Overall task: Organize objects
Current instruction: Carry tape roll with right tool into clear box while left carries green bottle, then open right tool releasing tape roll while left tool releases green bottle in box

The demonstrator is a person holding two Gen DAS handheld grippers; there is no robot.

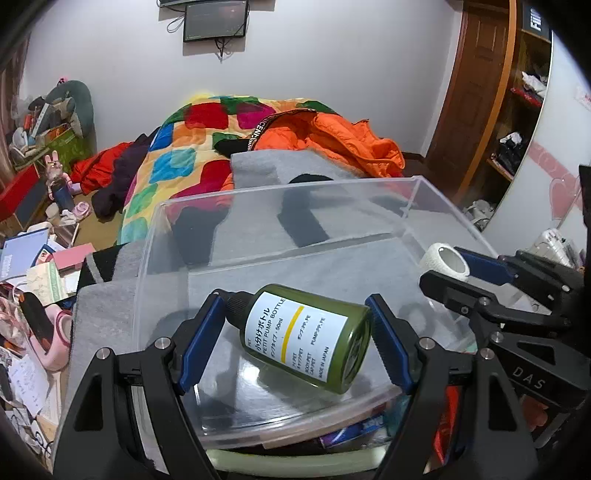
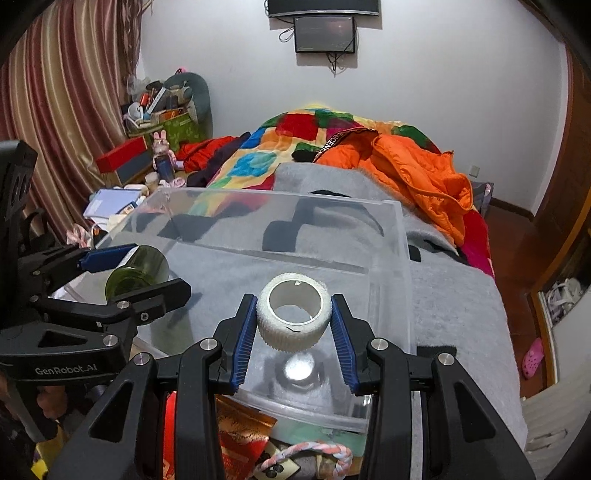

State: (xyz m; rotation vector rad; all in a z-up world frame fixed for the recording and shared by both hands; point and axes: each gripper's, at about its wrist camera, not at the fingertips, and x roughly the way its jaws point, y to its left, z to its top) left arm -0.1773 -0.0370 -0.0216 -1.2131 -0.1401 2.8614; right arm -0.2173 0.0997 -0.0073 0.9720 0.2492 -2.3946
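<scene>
Holding one green pump bottle (image 1: pixel 308 341) lengthwise, cap to base, between the blue pads of my left claw (image 1: pixel 297 341), above one clear plastic bin (image 1: pixel 424 192). To its right, my right claw (image 2: pixel 293 326) is clamped on one white tape roll (image 2: pixel 293 319), over the same bin.

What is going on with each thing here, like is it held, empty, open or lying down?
Green pump bottle: on its side, capped, clamped lengthwise in the left gripper.
White tape roll: hole facing up, clamped in the right gripper.
Clear plastic bin: open-topped, nothing seen resting inside, both items over it.
Grey blanket: spread flat under the bin.
Wall screen: mostly dark.
</scene>
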